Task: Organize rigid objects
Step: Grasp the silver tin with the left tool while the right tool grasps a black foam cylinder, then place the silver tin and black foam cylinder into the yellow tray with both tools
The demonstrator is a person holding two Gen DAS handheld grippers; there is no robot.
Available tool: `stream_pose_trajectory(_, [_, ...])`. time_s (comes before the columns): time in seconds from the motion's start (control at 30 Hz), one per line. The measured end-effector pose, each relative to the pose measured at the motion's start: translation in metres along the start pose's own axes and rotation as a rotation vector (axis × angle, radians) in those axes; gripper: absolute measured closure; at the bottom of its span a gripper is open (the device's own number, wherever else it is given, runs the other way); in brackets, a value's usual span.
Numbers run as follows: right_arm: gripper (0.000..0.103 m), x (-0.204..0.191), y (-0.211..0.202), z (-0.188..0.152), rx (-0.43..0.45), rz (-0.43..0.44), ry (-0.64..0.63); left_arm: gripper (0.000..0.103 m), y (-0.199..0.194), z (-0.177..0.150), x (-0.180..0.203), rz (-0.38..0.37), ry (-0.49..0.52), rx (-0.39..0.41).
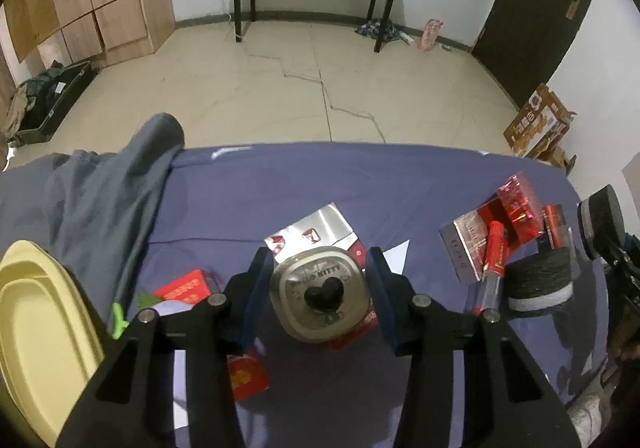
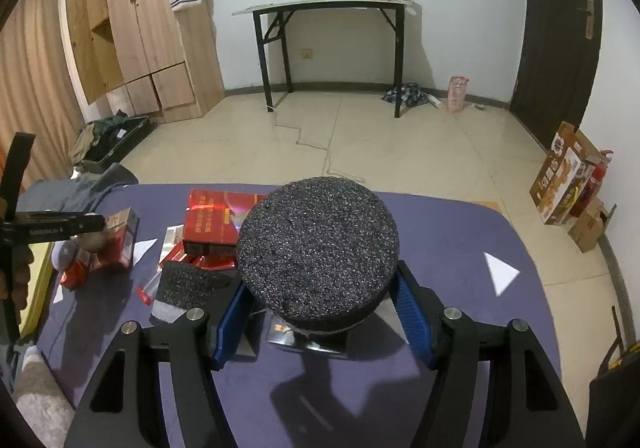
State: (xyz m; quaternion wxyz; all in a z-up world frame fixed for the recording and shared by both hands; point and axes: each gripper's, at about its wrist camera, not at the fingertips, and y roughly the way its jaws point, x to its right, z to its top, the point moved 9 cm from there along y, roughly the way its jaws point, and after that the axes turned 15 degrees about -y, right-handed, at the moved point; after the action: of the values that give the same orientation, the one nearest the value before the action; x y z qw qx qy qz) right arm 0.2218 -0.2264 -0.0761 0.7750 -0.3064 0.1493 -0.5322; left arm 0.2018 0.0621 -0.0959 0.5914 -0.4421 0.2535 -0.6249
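Note:
My left gripper [image 1: 318, 290] is shut on a rounded silver Hello Kitty tin [image 1: 319, 295] with a dark heart on its lid, held above the purple table [image 1: 240, 191] over red packets. My right gripper [image 2: 320, 308] is shut on a round dark speckled foam block [image 2: 318, 252], held above a shiny silver box [image 2: 316, 340]. It also shows at the right edge of the left wrist view [image 1: 600, 226]. A second dark foam roll [image 1: 540, 284] lies by a silver box [image 1: 464, 244], a red tube [image 1: 496, 252] and shiny red packs [image 1: 518, 203].
A yellow tray [image 1: 36, 336] sits at the table's left edge beside a grey cloth [image 1: 100, 199]. Red boxes [image 2: 216, 219] and a foam piece [image 2: 186, 284] lie left of my right gripper. White paper triangles [image 2: 500, 272] lie on the table. Floor lies beyond the far edge.

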Motion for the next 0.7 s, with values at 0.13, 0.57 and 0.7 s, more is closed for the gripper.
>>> stream_pose_trajectory(0.13, [0.038,-0.002,-0.011,0.001,0.005,0.003,-0.018,0.054,-0.018,-0.001,-0.010,-0.031,-0.038,-0.009])
stream_pose_trajectory(0.57, [0.038,-0.273,-0.075,0.120,0.194,0.410,-0.333,0.054,-0.164,0.033,-0.245,0.175,-0.167,0.111])
stream_pose_trajectory(0.7, [0.038,-0.418,-0.052,0.111,0.152,0.576,-0.477,0.054,-0.144,0.010,-0.318,0.205,-0.226,0.063])
